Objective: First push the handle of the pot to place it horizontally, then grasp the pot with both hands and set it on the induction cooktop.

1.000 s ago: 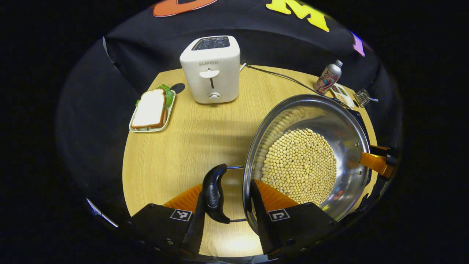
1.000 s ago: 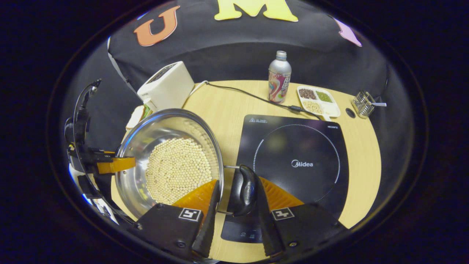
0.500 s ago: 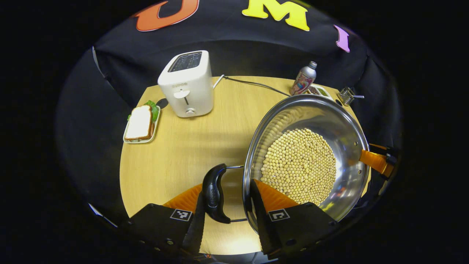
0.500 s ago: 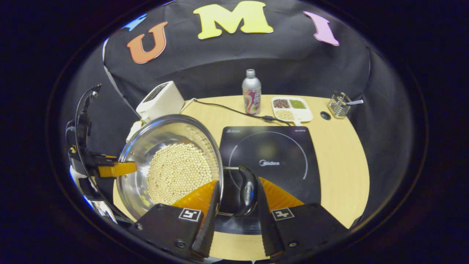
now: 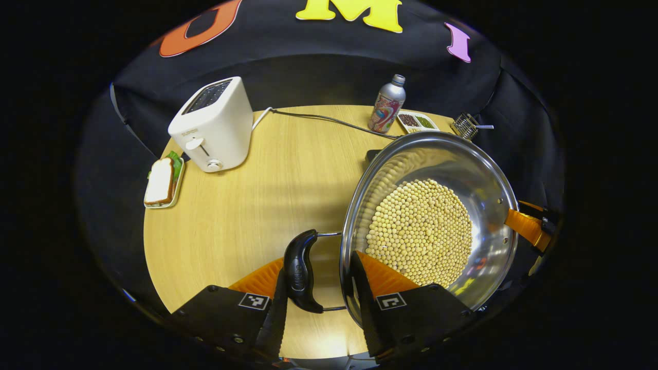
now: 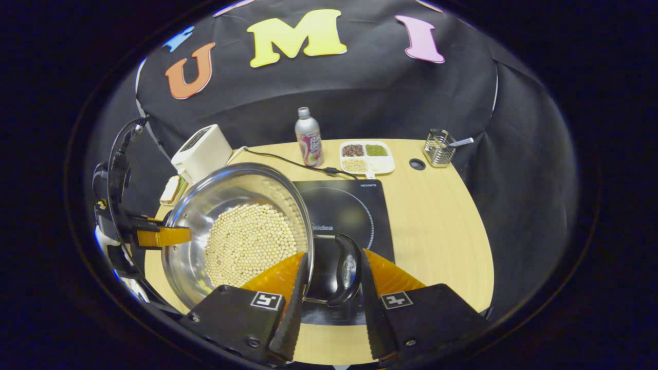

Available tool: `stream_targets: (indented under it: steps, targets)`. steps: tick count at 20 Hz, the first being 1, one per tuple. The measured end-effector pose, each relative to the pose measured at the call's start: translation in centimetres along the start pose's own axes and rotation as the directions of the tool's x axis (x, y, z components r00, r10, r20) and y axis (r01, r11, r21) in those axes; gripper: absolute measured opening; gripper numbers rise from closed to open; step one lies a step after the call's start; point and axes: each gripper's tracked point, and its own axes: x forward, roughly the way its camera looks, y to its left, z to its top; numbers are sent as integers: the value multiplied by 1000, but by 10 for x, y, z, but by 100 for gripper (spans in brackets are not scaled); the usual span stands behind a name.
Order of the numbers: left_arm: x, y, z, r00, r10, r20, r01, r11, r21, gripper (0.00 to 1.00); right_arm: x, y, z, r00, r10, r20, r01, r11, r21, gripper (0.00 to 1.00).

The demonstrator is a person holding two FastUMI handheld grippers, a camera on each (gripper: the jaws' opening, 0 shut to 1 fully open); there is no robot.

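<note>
A steel pot (image 5: 488, 180) holding pale beans (image 5: 419, 231) hangs above the round wooden table (image 5: 257, 205). My left gripper (image 5: 316, 303) is shut on the pot: one finger is outside its black side handle (image 5: 300, 270), the other inside the rim. In the right gripper view, my right gripper (image 6: 331, 308) clamps the opposite black handle (image 6: 349, 270) of the pot (image 6: 216, 195) the same way. The black induction cooktop (image 6: 354, 205) lies on the table, partly beneath the pot's right side. Each view shows the other gripper at the pot's far rim.
A white toaster (image 5: 213, 126) and a sandwich on a plate (image 5: 162, 182) stand at the table's left. Along the back edge are a bottle (image 6: 308, 137), a divided tray of grains (image 6: 366, 156), a wire basket (image 6: 438, 149) and the cooktop's cable (image 5: 329, 118).
Both grippers have carried the pot up and to the right; the cooktop has slid under its right side and the table looks farther away. The grips are unchanged.
</note>
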Motion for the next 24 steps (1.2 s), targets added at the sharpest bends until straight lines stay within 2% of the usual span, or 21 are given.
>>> stream_targets:
  steps: [1, 2, 6, 8, 9, 13, 17, 18, 19, 24]
  targets:
    - [3, -10, 1, 1000, 1, -3, -1, 1000, 5, 60, 1, -10, 0, 1000, 1, -5, -1, 1000, 6, 56]
    - [5, -19, 3, 1000, 2, -5, -2, 1000, 9, 60, 2, -19, 0, 1000, 1, -8, -1, 1000, 11, 53]
    - [16, -48, 6, 1000, 13, -8, -13, 1000, 12, 60, 9, -55, -2, 1000, 7, -16, -6, 1000, 15, 56]
    - [23, -61, 5, 1000, 15, -17, -15, 1000, 3, 60, 14, -71, -2, 1000, 11, -22, -11, 1000, 10, 53]
    - [26, -66, 5, 1000, 16, -21, -16, 1000, 0, 60, 17, -78, -1, 1000, 14, -25, -14, 1000, 6, 56]
    - [38, -85, 9, 999, 32, -28, -32, 999, -11, 60, 31, -101, 3, 999, 26, -42, -27, 1000, -7, 53]
    - [48, -93, 14, 998, 45, -36, -46, 998, -31, 60, 49, -111, 13, 998, 40, -52, -41, 999, -28, 56]
    - [50, -92, 16, 998, 48, -38, -49, 998, -34, 60, 52, -113, 17, 998, 44, -52, -45, 999, -27, 53]
    - [52, -91, 18, 998, 50, -39, -52, 998, -37, 60, 56, -114, 19, 997, 47, -59, -49, 998, -29, 56]
    - [60, -87, 25, 997, 59, -44, -61, 997, -48, 60, 69, -112, 28, 996, 55, -67, -58, 998, -32, 53]
